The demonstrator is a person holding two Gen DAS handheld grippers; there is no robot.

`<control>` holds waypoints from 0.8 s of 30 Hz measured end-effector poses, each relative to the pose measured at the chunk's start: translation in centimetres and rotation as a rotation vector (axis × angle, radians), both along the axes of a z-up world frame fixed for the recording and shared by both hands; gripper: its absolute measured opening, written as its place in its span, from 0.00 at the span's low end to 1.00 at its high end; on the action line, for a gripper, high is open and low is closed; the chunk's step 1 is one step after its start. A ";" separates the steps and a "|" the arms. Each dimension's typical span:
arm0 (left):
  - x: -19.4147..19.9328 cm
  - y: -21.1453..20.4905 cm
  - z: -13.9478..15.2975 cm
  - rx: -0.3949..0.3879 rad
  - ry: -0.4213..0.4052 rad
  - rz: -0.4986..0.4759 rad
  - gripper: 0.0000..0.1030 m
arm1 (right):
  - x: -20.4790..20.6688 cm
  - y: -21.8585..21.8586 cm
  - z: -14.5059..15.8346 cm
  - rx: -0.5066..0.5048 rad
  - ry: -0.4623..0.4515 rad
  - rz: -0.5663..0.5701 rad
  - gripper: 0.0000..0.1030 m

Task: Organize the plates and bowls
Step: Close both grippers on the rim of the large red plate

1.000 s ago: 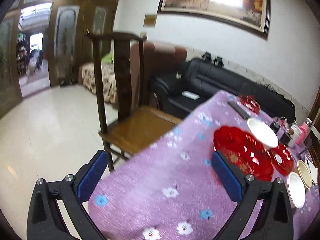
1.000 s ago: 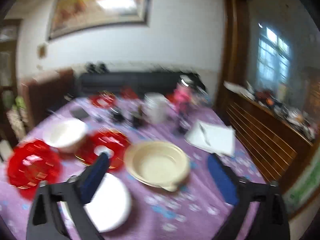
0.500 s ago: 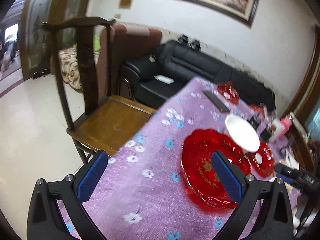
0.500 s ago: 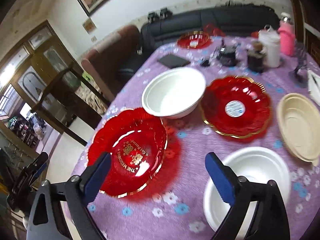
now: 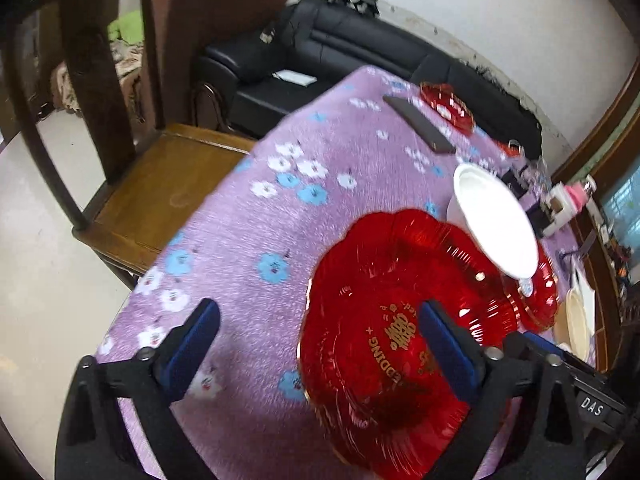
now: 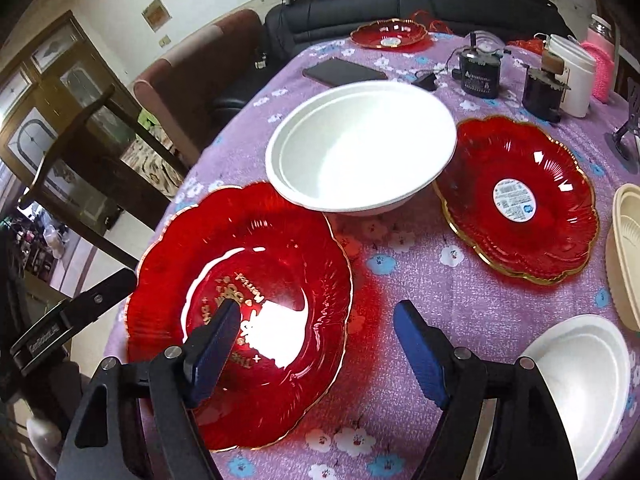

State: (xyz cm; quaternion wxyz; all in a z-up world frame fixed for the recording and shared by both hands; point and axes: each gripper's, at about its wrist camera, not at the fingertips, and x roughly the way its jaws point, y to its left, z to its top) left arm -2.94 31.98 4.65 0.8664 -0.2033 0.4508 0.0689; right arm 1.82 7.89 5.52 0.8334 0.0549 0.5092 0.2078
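Both grippers, left (image 5: 316, 336) and right (image 6: 316, 334), having been lowered, are being closed, empty, astride the red scalloped plate's (image 6: 248, 276) opposite rims, crowded by a white bowl (image 6: 360, 148).

On the big red plate (image 5: 384, 344) near my edge of the table I read gold lettering, "WEDDING", beside Chinese characters. My other tool's body (image 5: 592, 406) carries "DAS". The round sticker (image 6: 513, 201) on the second red plate (image 6: 520, 200) is too small to read.

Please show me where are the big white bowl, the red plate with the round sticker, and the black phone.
big white bowl (image 6: 360, 148), right wrist view, inner bottom.
red plate with the round sticker (image 6: 516, 196), right wrist view, on the sticker at its centre.
black phone (image 6: 344, 72), right wrist view, middle of its screen.
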 end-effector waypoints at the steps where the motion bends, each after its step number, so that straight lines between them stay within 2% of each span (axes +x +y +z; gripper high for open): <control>1: 0.4 -0.1 -0.4 0.003 0.017 -0.010 0.82 | 0.1 0.1 -0.3 -0.006 0.005 0.001 0.79; 4: 1.0 -0.2 -1.3 -0.008 0.054 -0.026 0.71 | 0.2 0.6 -0.7 -0.011 0.011 0.006 0.77; 8: 1.5 -0.2 -2.0 -0.027 0.071 -0.034 0.60 | 0.3 0.9 -1.2 -0.014 0.017 0.008 0.75; 10: 1.7 -0.3 -2.1 -0.033 0.079 -0.037 0.48 | 0.4 1.1 -1.5 -0.014 0.024 0.009 0.73; 13: 1.8 -0.5 -2.4 -0.041 0.089 -0.044 0.36 | 0.4 1.4 -2.2 -0.010 0.044 0.017 0.68; 17: 1.9 -0.8 -2.4 -0.029 0.090 -0.042 0.30 | 0.3 1.7 -2.7 -0.005 0.065 0.027 0.57; 20: 1.9 -0.8 -2.4 -0.024 0.087 -0.037 0.29 | 0.3 1.8 -2.7 -0.002 0.068 0.027 0.55; 24: 1.9 -0.6 -2.5 -0.025 0.086 -0.029 0.21 | 0.1 2.1 -2.6 -0.015 0.055 0.032 0.49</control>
